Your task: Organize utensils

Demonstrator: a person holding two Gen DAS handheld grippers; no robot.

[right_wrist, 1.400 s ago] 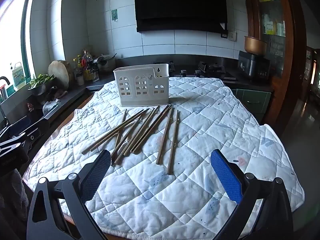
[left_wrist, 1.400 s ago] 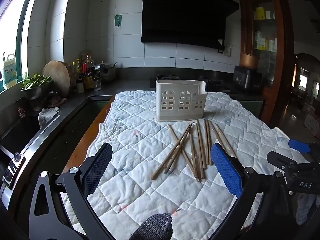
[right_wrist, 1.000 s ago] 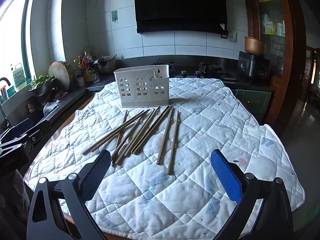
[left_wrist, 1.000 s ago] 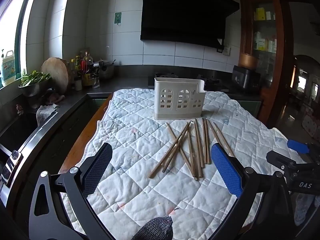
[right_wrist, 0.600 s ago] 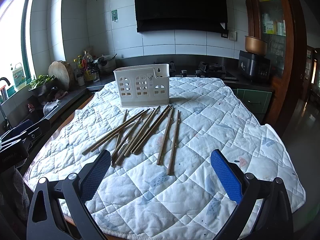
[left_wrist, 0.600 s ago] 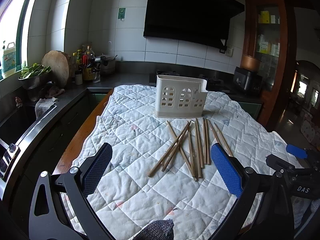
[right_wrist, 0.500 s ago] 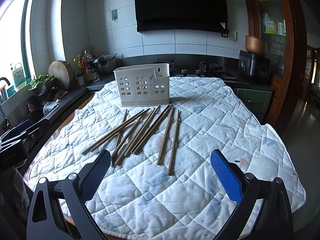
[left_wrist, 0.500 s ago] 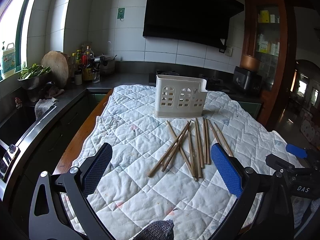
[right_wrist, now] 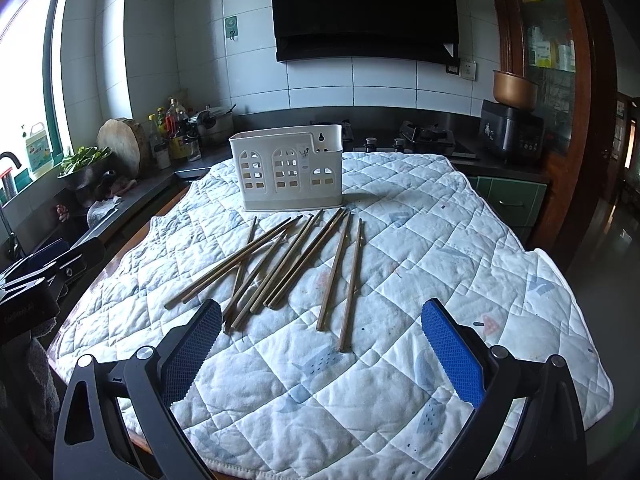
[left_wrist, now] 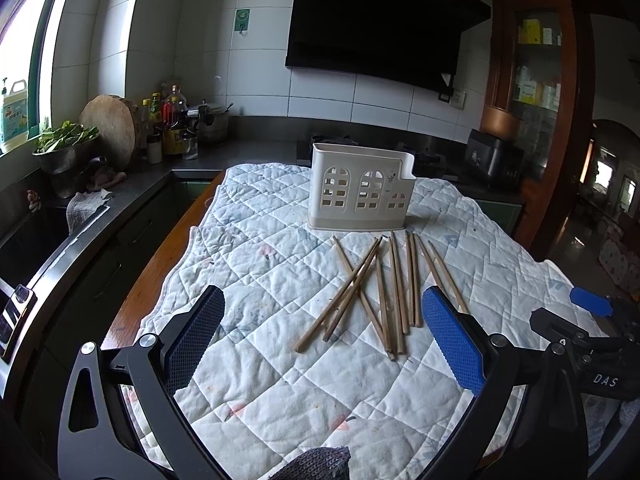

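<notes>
Several wooden chopsticks lie fanned on a quilted cloth, in front of a white slotted utensil holder that stands upright at the back. They also show in the right wrist view: chopsticks, holder. My left gripper is open and empty, hovering short of the near chopstick ends. My right gripper is open and empty, just short of the two rightmost chopsticks. Each gripper shows at the edge of the other's view.
The cloth covers a wooden table whose left edge is bare. A dark counter on the left holds bottles, a chopping block and a bowl of greens. A stove and a cooker stand behind.
The left gripper's view has shifted slightly; the holder and chopsticks sit a little lower and nearer than a second ago. The right gripper has hardly moved. Nothing was taken hold of.
</notes>
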